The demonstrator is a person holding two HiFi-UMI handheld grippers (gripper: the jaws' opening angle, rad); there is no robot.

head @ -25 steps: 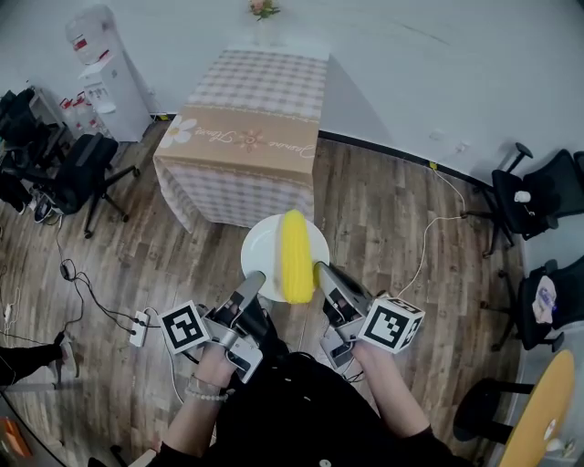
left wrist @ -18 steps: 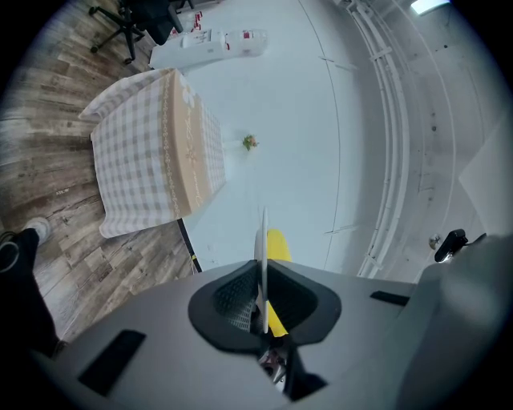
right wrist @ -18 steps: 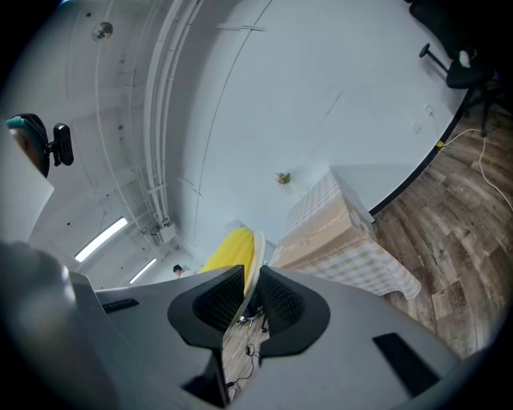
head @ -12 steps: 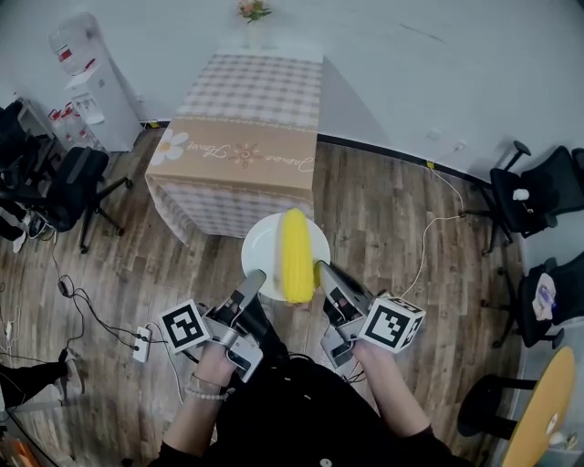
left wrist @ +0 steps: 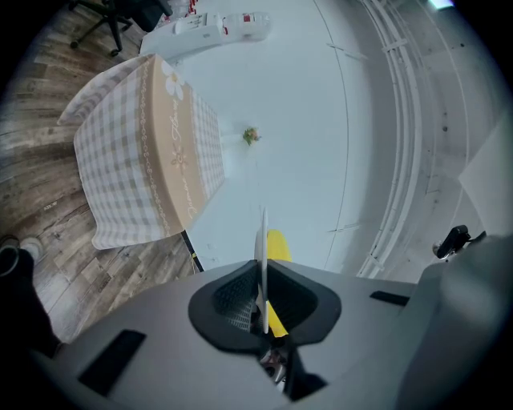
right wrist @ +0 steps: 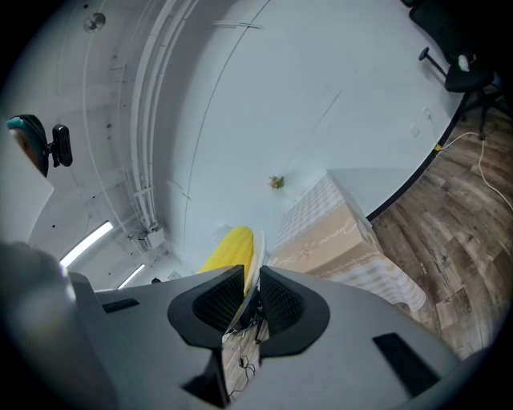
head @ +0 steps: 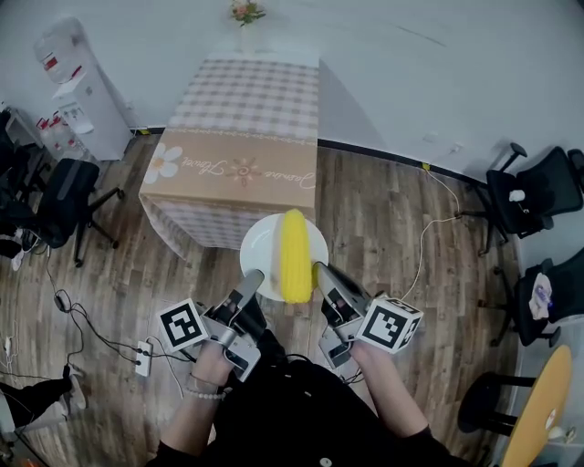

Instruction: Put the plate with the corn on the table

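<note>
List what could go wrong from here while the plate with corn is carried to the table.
1. The corn lies loose on the plate; a tilt could roll it off.
2. The left gripper and right gripper pinch only the plate's near rim, so it might slip or sag forward.
3. The table has a cloth draped over its near edge; a plate set too close to that edge might tip.

There is one table (head: 246, 100) with a checked cloth, and one bunch of flowers (head: 242, 13) on its far end. In front of the table are one white plate (head: 260, 246), one corn cob (head: 294, 255) and two grippers, a left gripper (head: 254, 278) and a right gripper (head: 321, 271). Left of the table are one water dispenser (head: 78, 87) and one black office chair (head: 68, 191). Right of it are two more chairs (head: 534, 187) (head: 547, 296).
</note>
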